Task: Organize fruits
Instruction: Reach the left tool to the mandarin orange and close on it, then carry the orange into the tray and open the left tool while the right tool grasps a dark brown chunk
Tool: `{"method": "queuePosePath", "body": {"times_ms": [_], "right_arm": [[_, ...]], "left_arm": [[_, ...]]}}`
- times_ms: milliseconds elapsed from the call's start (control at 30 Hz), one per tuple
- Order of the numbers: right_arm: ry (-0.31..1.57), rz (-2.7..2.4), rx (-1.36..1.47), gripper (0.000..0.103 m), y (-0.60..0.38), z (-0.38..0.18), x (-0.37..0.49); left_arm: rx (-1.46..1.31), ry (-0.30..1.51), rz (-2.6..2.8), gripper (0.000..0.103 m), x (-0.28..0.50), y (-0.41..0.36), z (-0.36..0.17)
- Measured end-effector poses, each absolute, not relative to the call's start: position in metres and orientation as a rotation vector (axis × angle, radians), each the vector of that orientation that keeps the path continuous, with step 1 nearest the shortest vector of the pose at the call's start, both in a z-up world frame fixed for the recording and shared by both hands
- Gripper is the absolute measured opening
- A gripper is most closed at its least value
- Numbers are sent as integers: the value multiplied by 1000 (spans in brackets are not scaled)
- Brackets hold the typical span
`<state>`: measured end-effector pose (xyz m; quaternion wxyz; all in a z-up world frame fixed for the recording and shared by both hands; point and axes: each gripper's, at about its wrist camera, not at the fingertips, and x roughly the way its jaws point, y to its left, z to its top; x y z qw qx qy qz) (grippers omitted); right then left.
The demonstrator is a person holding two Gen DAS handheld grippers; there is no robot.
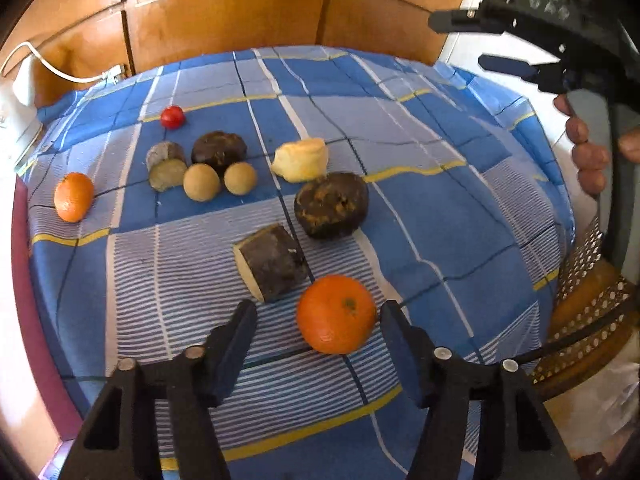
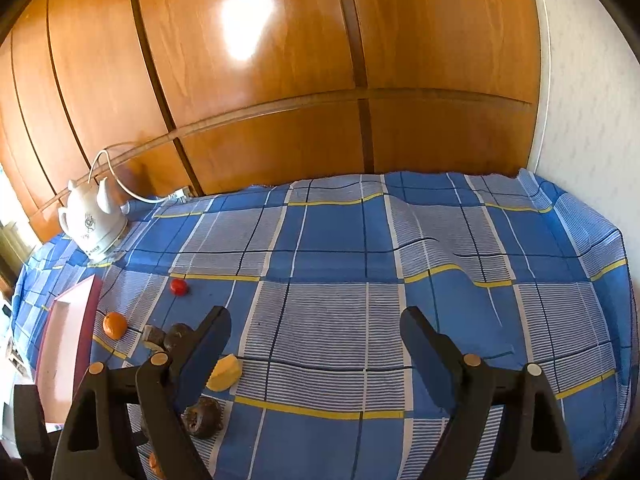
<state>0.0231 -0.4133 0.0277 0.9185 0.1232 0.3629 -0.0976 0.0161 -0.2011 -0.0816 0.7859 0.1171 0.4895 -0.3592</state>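
Observation:
An orange (image 1: 336, 314) lies on the blue checked cloth (image 1: 440, 220) between the fingers of my left gripper (image 1: 318, 308). The right finger is at its side, the left finger stands apart, so the gripper is open. Behind it lie a cut dark-skinned piece (image 1: 272, 263), a dark round fruit (image 1: 331, 205) and a yellow piece (image 1: 301, 159). Farther back are two tan balls (image 1: 201, 182), another dark fruit (image 1: 219, 151), a second cut piece (image 1: 166, 165), a small red fruit (image 1: 172, 117) and a second orange (image 1: 73, 197). My right gripper (image 2: 315, 314) hovers open and empty over bare cloth.
A white kettle (image 2: 94, 220) with its cord stands at the back left, and a pink tray (image 2: 64, 340) lies along the left edge. Wooden wardrobe doors (image 2: 280, 80) rise behind the table. A perforated wicker seat (image 1: 580, 300) sits off the right edge. A hand (image 1: 588, 156) holds the right gripper's handle.

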Motion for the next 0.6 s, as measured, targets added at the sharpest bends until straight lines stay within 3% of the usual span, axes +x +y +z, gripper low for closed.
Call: {"method": "queuePosePath", "body": {"times_ms": [33, 100, 433, 600], "right_arm": [[751, -200, 249, 88, -413, 27, 24], [764, -197, 245, 87, -412, 25, 25], [918, 83, 188, 49, -369, 8, 39], [989, 249, 77, 47, -315, -1, 37]], "left_arm": [[244, 1069, -779, 40, 18, -201, -84], [213, 1064, -770, 40, 21, -195, -84], [64, 953, -717, 39, 26, -120, -43], [-16, 904, -624, 39, 34, -70, -30]]}}
